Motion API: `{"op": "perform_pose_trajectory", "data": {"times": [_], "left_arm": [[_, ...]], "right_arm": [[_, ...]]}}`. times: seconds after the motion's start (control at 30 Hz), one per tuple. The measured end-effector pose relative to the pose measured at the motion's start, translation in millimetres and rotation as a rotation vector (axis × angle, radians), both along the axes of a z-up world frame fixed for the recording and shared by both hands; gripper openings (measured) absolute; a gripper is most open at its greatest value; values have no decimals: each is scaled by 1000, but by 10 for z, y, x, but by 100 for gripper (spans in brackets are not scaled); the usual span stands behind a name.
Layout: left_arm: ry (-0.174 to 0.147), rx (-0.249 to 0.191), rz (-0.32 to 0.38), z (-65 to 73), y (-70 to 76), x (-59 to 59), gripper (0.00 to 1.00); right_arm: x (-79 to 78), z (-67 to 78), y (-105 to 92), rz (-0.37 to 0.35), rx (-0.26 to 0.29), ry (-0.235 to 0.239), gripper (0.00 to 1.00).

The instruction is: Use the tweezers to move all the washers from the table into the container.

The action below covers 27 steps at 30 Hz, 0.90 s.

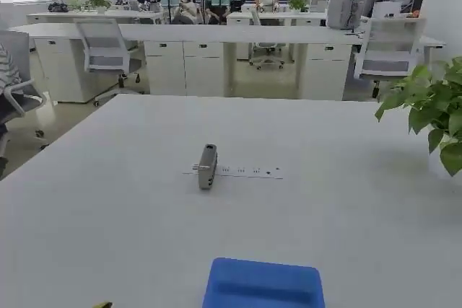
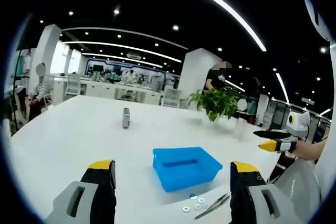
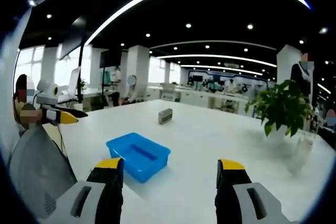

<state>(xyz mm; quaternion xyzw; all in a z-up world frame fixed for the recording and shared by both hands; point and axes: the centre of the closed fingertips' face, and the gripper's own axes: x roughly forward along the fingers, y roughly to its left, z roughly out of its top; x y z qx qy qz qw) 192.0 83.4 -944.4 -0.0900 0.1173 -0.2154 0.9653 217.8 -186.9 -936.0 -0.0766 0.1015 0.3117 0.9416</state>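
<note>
Start, I judge: left claw (image 2: 173, 165) and right claw (image 3: 170, 163) gape empty. Just before the left claw lie slim metal tweezers (image 2: 212, 205) and small silver washers (image 2: 195, 203), beside the blue plastic container (image 2: 186, 167); grasp tweezers next.

Counted one blue container (image 2: 186, 167) ahead of the left gripper (image 2: 173, 166), one pair of tweezers (image 2: 212, 206) by its right jaw, four or five washers (image 2: 186, 209) (too small to fix) between its jaws, one grey block (image 2: 126, 117) and one potted plant (image 2: 218, 102) far ahead.
</note>
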Motion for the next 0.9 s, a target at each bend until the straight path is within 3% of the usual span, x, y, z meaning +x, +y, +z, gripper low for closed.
{"op": "perform_pose_trajectory", "data": {"times": [0.7,0.77,0.87,0.9], "left_arm": [[3,19,2,-14,10,-3,91],[4,27,-2,-14,9,-7,88],[60,101,-17,-144,42,-41,79],[57,101,-27,-141,25,-41,78]], "right_arm": [[-8,-11,14,5,-2,9,70],[-7,-24,5,6,12,28,69],[-18,-126,-37,0,22,98,67],[-24,-141,-35,4,13,104,66]]}}
